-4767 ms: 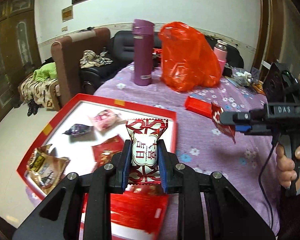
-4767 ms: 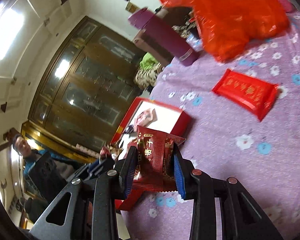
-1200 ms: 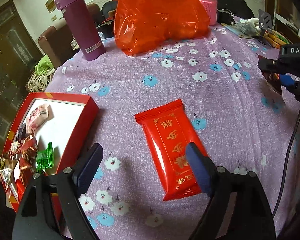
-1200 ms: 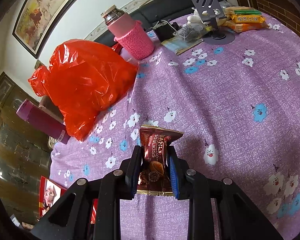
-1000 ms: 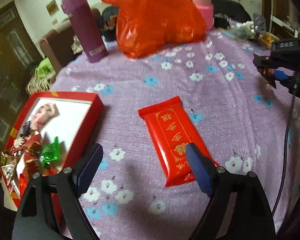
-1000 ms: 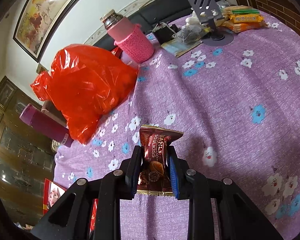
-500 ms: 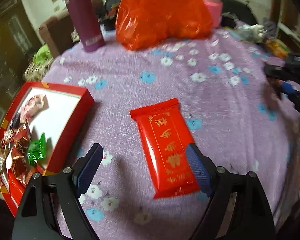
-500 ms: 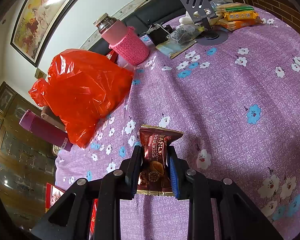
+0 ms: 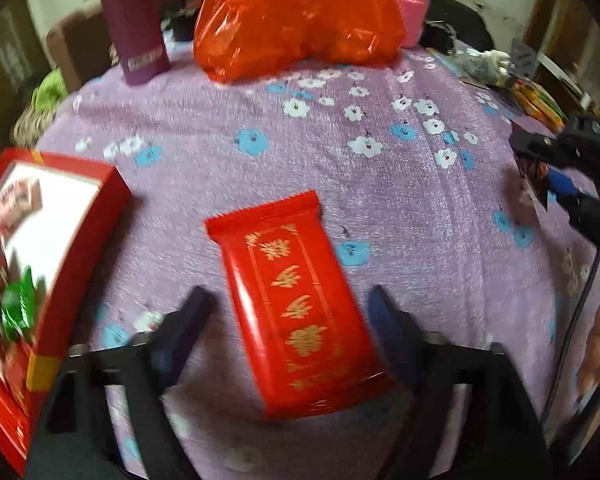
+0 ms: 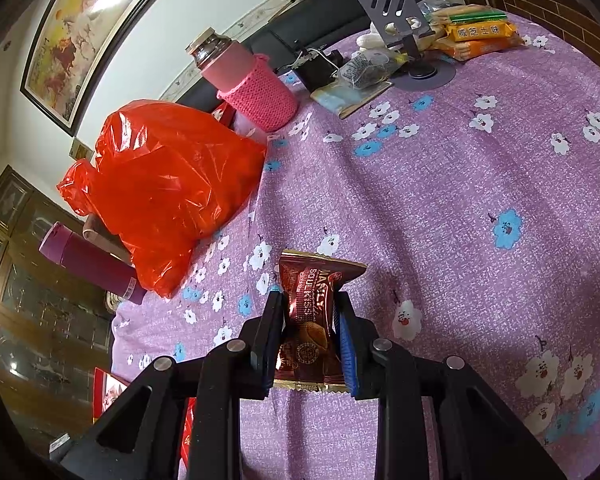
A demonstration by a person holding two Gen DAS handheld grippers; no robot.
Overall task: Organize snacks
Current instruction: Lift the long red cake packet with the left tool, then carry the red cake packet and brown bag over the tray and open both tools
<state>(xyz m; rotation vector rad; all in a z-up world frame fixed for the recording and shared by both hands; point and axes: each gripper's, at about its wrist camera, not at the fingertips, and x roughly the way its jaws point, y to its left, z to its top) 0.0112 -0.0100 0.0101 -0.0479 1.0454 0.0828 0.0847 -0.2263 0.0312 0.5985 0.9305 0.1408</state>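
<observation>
The left gripper [image 9: 288,316] hangs over a flat red snack packet [image 9: 296,304] lying on the purple flowered tablecloth [image 9: 380,184], its 2 jaws closing on either side but not yet touching it. The right gripper [image 10: 310,332] is clamped on a dark red snack [image 10: 312,320]. The red box [image 9: 72,248] of sweets sits just left.
</observation>
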